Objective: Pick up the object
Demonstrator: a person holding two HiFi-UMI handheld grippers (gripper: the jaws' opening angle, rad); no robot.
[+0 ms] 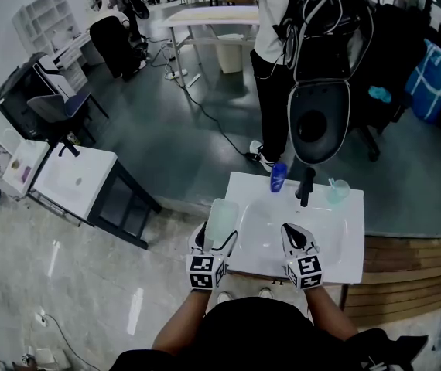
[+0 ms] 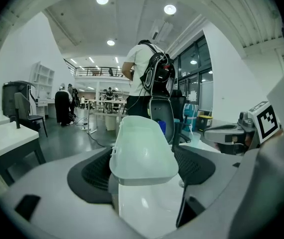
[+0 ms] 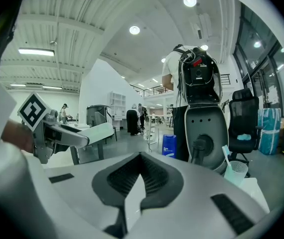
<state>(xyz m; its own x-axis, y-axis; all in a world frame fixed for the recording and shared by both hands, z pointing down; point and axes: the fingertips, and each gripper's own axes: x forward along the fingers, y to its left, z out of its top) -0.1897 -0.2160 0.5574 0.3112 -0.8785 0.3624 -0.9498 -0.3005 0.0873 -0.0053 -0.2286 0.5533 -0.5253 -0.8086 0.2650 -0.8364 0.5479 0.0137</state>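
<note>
A pale green translucent dish (image 1: 220, 221) sits upright between the fingers of my left gripper (image 1: 217, 242), held above the left rim of the white washbasin (image 1: 348, 242). In the left gripper view the dish (image 2: 143, 151) fills the gap between the two black pads, which press on its sides. My right gripper (image 1: 299, 238) hovers over the front of the basin. Its pads (image 3: 122, 176) meet at the tips with nothing between them. In the right gripper view the left gripper and the dish (image 3: 93, 132) show at the left.
At the back of the basin stand a blue bottle (image 1: 278, 178), a black faucet (image 1: 305, 185) and a clear cup with a toothbrush (image 1: 337, 191). A person in a white top with a backpack (image 1: 271, 29) stands just beyond, next to a black chair (image 1: 321, 122). A second white washstand (image 1: 73, 180) stands to the left.
</note>
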